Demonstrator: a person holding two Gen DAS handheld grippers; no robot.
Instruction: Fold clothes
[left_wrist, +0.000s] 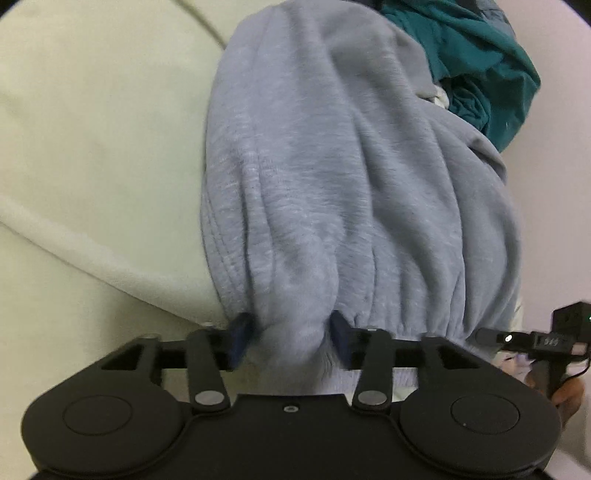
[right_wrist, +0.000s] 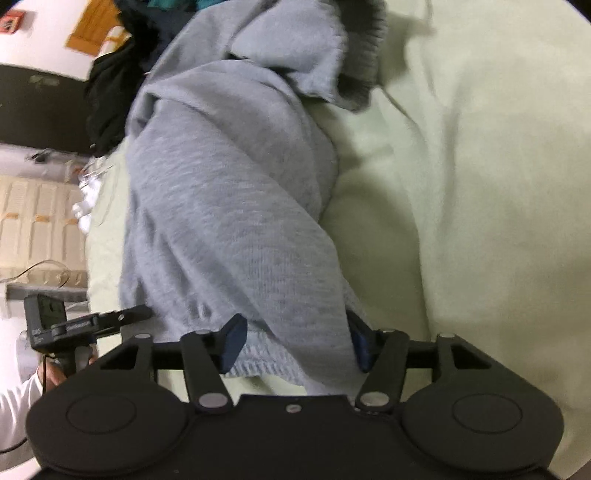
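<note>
Lying on pale sheet (left_wrist: 92, 147) | grey sweatshirt (left_wrist: 332, 166) | far end hidden

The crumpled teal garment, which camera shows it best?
The left wrist view: the crumpled teal garment lies unobstructed at the upper right, behind the grey fleece sweatshirt. The right wrist view catches only a teal sliver at the top edge.

Fuzzy grey fleece garment (left_wrist: 332, 166), soft matt cream blanket (left_wrist: 92, 147), matt black plastic gripper body (left_wrist: 288, 435)
</note>
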